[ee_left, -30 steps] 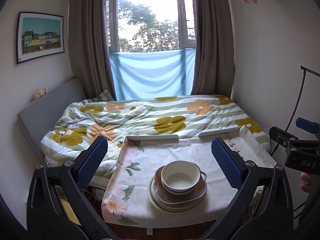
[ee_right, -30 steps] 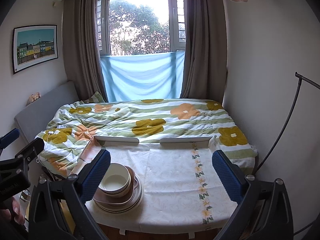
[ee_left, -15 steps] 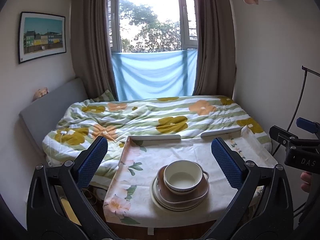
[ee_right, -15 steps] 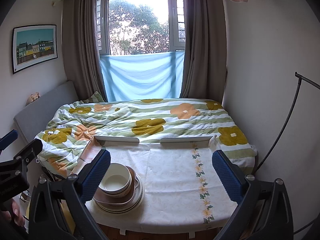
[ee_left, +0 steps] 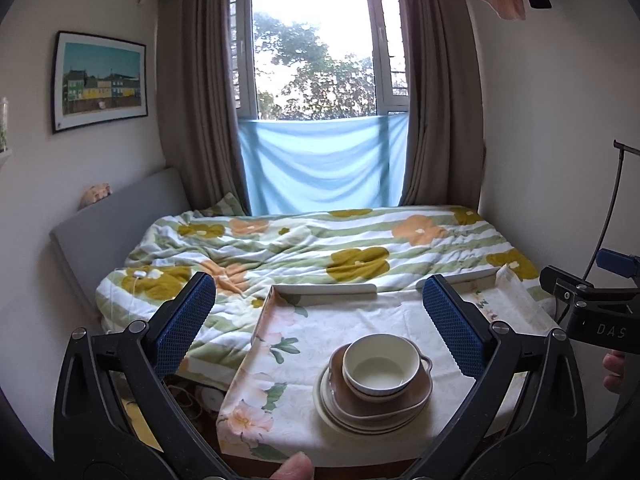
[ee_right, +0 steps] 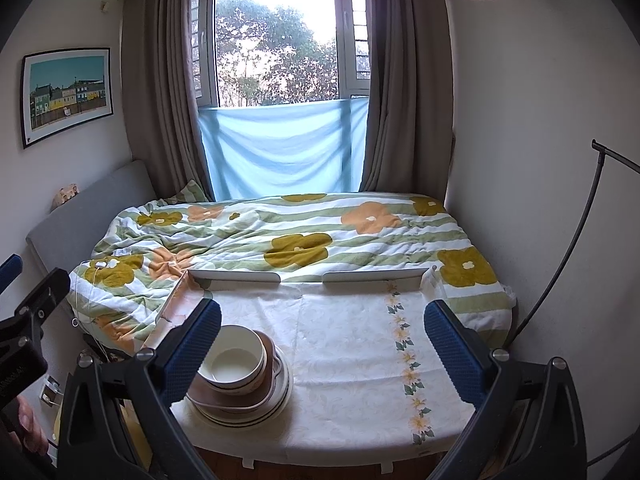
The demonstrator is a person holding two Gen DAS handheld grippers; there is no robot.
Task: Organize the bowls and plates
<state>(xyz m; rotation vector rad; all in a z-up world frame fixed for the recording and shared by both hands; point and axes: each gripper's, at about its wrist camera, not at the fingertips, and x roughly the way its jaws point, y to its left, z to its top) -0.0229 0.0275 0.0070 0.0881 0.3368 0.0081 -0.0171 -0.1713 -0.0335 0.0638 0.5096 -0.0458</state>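
Lettering "DAS" is read on the right gripper's body in the left wrist view; a white bowl [ee_left: 374, 372] is nested in a brown dish atop stacked plates [ee_left: 362, 410] on the floral-clothed table [ee_right: 360, 360], near its front left; the left gripper [ee_left: 320, 328] is held spread above the stack; the right gripper [ee_right: 322, 344] is spread too, with the stack beside its left finger; a thumb [ee_left: 294, 469] is seen below.

Both wrist views face the window across the table [ee_left: 400, 304], sharing the stacked dishes [ee_right: 240, 384], left view nearer.
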